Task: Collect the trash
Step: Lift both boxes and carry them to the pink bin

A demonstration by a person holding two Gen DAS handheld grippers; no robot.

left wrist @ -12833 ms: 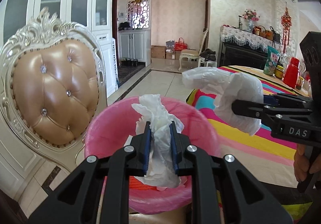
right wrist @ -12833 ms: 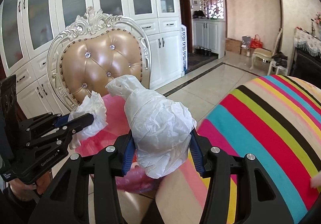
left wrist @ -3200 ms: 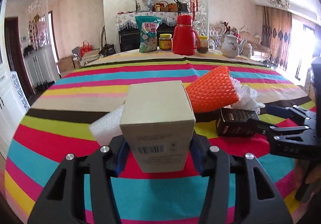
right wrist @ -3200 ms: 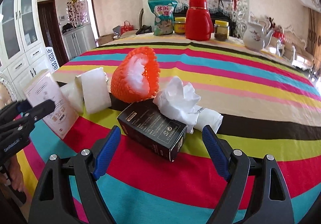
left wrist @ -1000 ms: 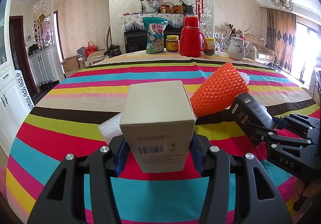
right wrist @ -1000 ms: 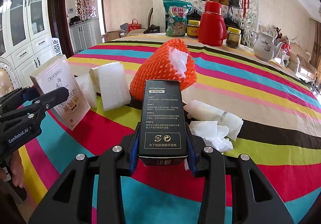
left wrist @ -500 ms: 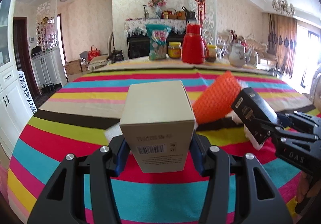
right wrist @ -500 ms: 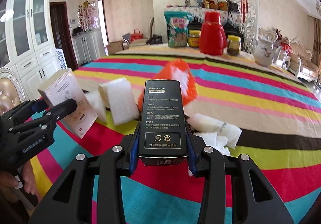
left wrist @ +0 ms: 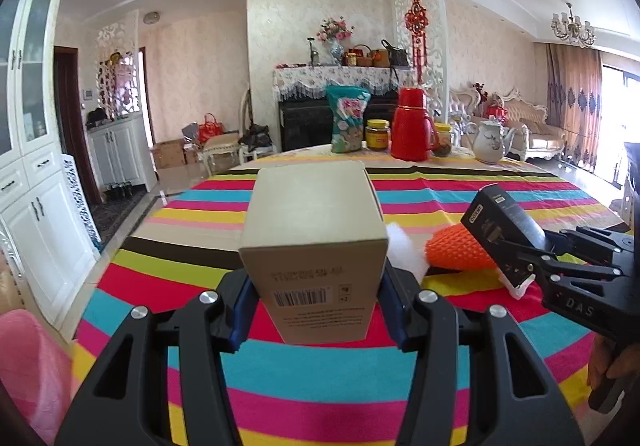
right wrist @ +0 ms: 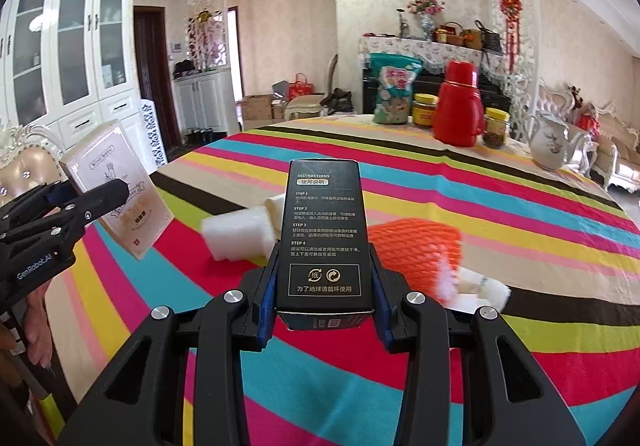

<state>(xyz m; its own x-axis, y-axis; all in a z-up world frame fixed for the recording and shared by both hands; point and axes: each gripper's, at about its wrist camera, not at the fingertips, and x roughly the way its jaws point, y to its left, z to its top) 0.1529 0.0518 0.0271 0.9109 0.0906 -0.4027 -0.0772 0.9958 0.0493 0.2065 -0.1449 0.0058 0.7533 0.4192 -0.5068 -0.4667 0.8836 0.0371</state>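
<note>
Both boxes held above the striped table, pink bin at the left.
The left gripper (left wrist: 314, 310) clamps the beige carton (left wrist: 314, 242), nearer the pink bin (left wrist: 28, 370); the right gripper (right wrist: 322, 306) clamps the black box (right wrist: 324, 234) lengthwise, farther away.

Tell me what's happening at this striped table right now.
A person is clearing trash with a gripper in each hand. The left gripper is clamped on a beige carton, the right gripper on a black box, both held above the table. An orange foam net and white foam pieces remain there.
</note>
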